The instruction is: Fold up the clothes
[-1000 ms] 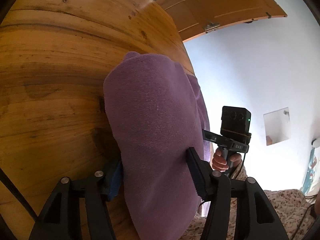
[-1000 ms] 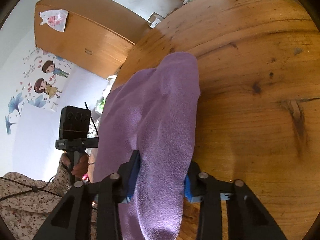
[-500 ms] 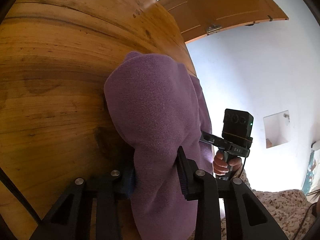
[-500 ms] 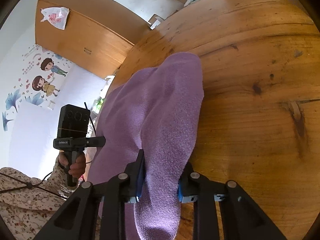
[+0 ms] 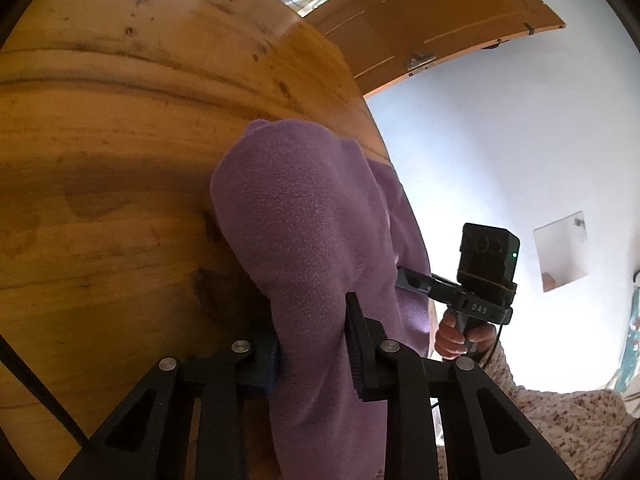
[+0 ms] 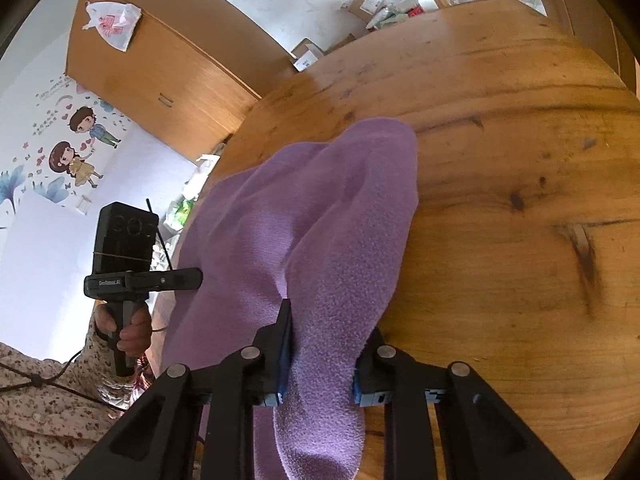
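A purple fleece garment [image 5: 304, 232] lies draped over the edge of a round wooden table [image 5: 100, 140]. My left gripper [image 5: 312, 340] is shut on a bunched fold of it near the table edge. In the right wrist view the same purple garment [image 6: 320, 216] runs from the table [image 6: 520, 184] down between the fingers, and my right gripper [image 6: 322, 356] is shut on its near end. Each view shows the other hand-held gripper beside the cloth, the right one [image 5: 480, 280] and the left one [image 6: 128, 256], each held by a hand.
A wooden cabinet [image 6: 160, 60] stands against the white wall with a plastic bag on top. Cardboard boxes [image 6: 368, 0] sit on the floor beyond the table. A wooden door [image 5: 420, 28] shows past the table's far edge. A floral sleeve [image 6: 48, 400] is at lower left.
Both grippers have closed from wide around the cloth to pinching it. The fabric between them has bunched up and lifted a little off the table.
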{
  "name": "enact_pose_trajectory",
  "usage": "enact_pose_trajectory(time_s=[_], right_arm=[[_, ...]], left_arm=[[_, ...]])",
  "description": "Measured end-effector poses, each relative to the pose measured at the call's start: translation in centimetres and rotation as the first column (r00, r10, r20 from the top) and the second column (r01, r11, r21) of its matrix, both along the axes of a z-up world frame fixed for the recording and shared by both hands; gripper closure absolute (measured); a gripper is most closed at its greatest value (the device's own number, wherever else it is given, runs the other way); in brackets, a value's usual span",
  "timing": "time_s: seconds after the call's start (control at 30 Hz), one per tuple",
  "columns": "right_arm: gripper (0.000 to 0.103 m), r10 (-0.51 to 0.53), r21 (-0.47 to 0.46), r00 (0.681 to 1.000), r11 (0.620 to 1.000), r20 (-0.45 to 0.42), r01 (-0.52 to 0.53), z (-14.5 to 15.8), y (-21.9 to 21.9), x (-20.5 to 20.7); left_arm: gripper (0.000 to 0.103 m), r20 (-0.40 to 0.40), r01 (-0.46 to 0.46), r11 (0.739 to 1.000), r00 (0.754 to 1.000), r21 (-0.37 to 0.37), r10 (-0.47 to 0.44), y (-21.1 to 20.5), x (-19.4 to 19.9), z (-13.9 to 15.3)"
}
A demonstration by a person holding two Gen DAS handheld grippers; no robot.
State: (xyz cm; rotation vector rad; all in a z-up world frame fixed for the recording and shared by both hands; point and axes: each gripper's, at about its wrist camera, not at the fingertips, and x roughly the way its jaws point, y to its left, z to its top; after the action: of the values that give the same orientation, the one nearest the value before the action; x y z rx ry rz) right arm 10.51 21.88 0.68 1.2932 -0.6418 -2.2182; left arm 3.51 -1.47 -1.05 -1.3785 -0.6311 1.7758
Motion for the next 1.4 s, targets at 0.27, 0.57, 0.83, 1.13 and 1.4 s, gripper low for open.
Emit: enact_pose_trajectory(time_s=[0.27,0.57,0.83,1.13,1.4], right_arm=[[0.081,0.048,0.018,0.997,0.999,-0.055,-0.047,2.3,-2.8,-2.7],[0.081,0.109,0.022,0.992,0.994,-0.062,-0.108,2.3,-6.2,-8.2],[0.081,0.144,0.047,0.987,0.989,-0.067,-0.142,2.2,-10.6,-14.4],[0.081,0.161,0.048,0.984,0.986,-0.073,-0.158,1.4,-14.6,-20.3],[0.08,0.153,0.028,0.986,0.988,-0.066,-0.152,0.2,-17.6,-25.2]], left_arm=[[0.075,-0.028,-0.062,0.998,0.998,-0.009,0.062,-2.4,-1.8,1.0],[0.075,-0.07,-0.112,0.991,0.992,-0.072,0.107,-5.7,-6.3,2.5],[0.075,-0.117,-0.168,0.979,0.981,-0.118,0.155,-9.0,-11.9,3.3],[0.075,-0.129,-0.258,0.954,0.962,-0.151,0.24,-12.6,-17.9,2.8],[0.075,-0.155,-0.333,0.927,0.939,-0.172,0.308,-16.4,-21.1,2.1]])
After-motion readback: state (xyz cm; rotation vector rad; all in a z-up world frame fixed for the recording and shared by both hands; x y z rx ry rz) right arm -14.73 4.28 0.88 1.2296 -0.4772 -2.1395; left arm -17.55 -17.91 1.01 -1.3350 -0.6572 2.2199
